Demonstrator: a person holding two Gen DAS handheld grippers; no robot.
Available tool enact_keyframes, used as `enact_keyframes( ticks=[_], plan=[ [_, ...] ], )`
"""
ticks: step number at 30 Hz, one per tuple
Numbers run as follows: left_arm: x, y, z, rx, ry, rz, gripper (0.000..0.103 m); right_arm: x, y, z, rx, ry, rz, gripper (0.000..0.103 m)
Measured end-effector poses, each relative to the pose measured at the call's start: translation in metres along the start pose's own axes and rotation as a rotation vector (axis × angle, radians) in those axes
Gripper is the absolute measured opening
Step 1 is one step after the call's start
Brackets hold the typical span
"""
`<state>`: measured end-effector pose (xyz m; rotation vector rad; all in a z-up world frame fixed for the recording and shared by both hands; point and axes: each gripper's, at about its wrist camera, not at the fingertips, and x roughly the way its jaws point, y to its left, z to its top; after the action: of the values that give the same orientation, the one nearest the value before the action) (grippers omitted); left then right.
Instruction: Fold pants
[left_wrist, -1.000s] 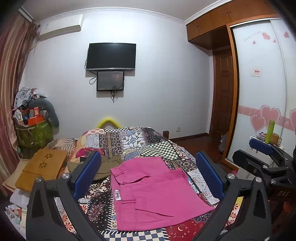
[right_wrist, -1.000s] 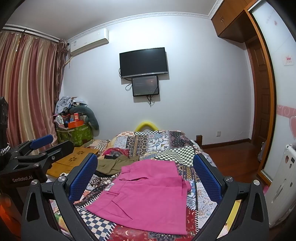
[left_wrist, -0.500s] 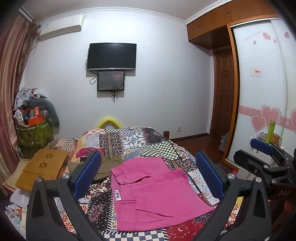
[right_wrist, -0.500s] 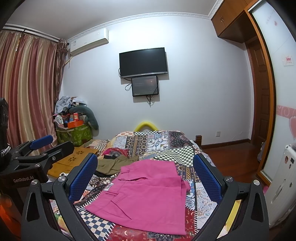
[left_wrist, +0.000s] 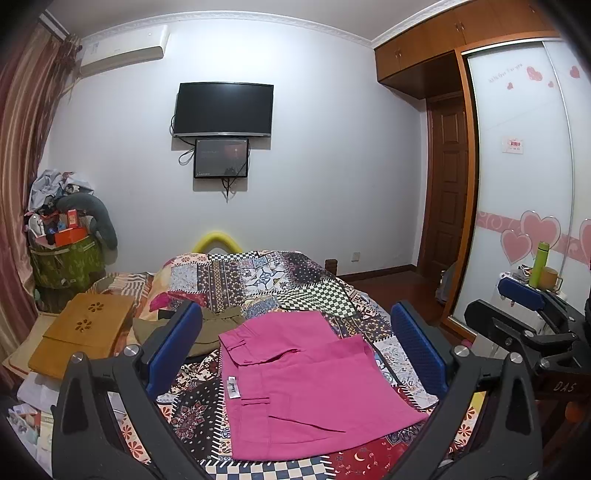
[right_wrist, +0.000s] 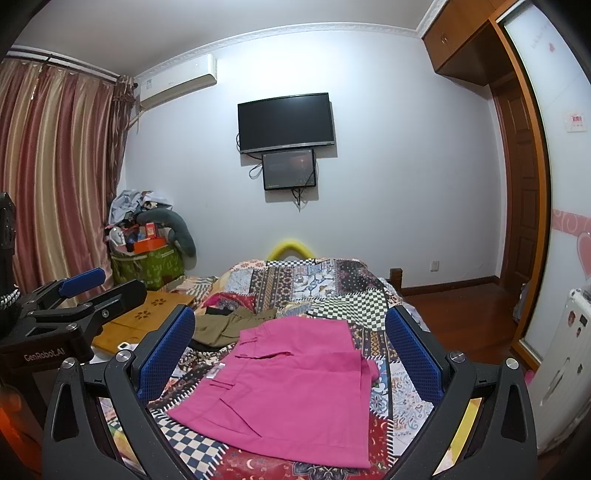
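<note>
Pink pants (left_wrist: 306, 380) lie already folded in a flat stack on the patchwork bedspread (left_wrist: 258, 280), and we hold the left gripper (left_wrist: 295, 350) and right gripper (right_wrist: 291, 354) above them, jaws wide and empty, judging only a last fold or tidy-up remains.

I am counting two grippers of mine, the left gripper (left_wrist: 295, 354) and the right gripper (right_wrist: 291, 350), each showing two blue pads held wide apart. One pair of pink pants (left_wrist: 306, 384) is lying folded on one patchwork quilt (left_wrist: 258, 280), with one olive garment (left_wrist: 214, 328) sitting beside it. On the wall two screens are hanging, one television (left_wrist: 224, 109) and one smaller monitor (left_wrist: 221, 158), plus one air conditioner (left_wrist: 122, 48). One wooden lap desk (left_wrist: 85, 332) is resting at the left.
</note>
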<state>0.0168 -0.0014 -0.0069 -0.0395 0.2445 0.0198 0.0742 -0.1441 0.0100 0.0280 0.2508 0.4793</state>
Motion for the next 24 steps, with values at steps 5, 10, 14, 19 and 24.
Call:
enact_keyframes(
  ticks=[5, 10, 14, 19, 24],
  plan=[
    [0.008, 0.0, -0.001, 0.003, 0.009, -0.002, 0.103, 0.006, -0.002, 0.0, 0.006, 0.012, 0.001, 0.102],
    [0.031, 0.005, -0.005, -0.001, 0.054, 0.008, 0.103, 0.017, -0.006, -0.003, 0.01, 0.032, 0.003, 0.102],
    [0.059, 0.013, -0.009, -0.012, 0.112, 0.019, 0.103, 0.032, -0.008, -0.005, -0.003, 0.053, 0.0, 0.102],
    [0.108, 0.037, -0.014, -0.037, 0.193, 0.039, 0.103, 0.061, -0.018, -0.01, -0.015, 0.101, -0.004, 0.102],
    [0.163, 0.064, -0.024, -0.051, 0.27, 0.098, 0.103, 0.094, -0.034, -0.021, -0.006, 0.173, -0.006, 0.102]
  ],
)
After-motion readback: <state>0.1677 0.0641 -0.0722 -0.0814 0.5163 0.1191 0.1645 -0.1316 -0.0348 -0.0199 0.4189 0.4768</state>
